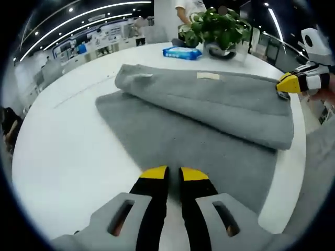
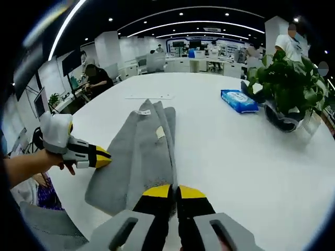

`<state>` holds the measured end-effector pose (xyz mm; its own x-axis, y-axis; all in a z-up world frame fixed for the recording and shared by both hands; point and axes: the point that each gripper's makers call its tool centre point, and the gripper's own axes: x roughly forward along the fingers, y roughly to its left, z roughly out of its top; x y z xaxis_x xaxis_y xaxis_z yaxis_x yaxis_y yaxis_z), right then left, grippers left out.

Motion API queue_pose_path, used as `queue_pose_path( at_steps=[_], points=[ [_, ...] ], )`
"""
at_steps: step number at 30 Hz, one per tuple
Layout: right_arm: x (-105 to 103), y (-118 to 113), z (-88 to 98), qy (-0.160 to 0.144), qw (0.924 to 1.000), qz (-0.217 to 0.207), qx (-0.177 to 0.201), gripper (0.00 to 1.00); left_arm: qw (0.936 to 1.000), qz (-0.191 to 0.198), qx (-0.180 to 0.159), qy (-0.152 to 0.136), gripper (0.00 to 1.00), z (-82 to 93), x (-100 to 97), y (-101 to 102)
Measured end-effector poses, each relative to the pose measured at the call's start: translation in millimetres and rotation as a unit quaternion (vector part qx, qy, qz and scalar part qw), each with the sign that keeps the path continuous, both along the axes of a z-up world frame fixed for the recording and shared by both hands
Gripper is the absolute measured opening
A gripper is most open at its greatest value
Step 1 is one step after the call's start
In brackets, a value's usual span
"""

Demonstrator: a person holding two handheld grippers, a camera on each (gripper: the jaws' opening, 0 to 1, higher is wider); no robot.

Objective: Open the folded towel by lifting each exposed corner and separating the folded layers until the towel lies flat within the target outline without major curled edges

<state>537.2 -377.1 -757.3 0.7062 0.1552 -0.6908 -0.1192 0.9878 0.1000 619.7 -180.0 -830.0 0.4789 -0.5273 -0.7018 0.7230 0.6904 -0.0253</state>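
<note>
A grey towel (image 1: 199, 136) lies on the round white table (image 1: 63, 146), with one layer folded over along its far side and a white label (image 1: 208, 76) on top. My left gripper (image 1: 174, 173) is shut at the towel's near edge, pinching the lower layer. My right gripper (image 1: 287, 83) comes in from the right, shut on the end of the folded layer. In the right gripper view the towel (image 2: 141, 151) runs away from my right gripper (image 2: 174, 191), its edge caught between the jaws. There my left gripper (image 2: 102, 156), held by a hand, meets the towel's left edge.
A potted plant (image 1: 220, 26) and a blue packet of wipes (image 1: 182, 52) stand at the table's far side, seen again as the plant (image 2: 290, 78) and the packet (image 2: 239, 100). Bare tabletop (image 2: 235, 157) spreads beside the towel. People stand and sit beyond the table.
</note>
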Motion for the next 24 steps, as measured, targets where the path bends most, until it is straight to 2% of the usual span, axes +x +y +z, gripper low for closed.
queue_pose_path(
  at_steps=[6,24],
  points=[
    [-6,-19,-3.1,0.005,0.9998,-0.022,-0.002,0.01,0.9999,0.004,-0.013,0.006,0.07,-0.3,0.5,0],
    [-25,-59,-17.6,0.022,0.9976,-0.065,-0.01,0.01,1.0,0.001,-0.007,-0.001,0.07,-0.2,0.3,0]
  ],
)
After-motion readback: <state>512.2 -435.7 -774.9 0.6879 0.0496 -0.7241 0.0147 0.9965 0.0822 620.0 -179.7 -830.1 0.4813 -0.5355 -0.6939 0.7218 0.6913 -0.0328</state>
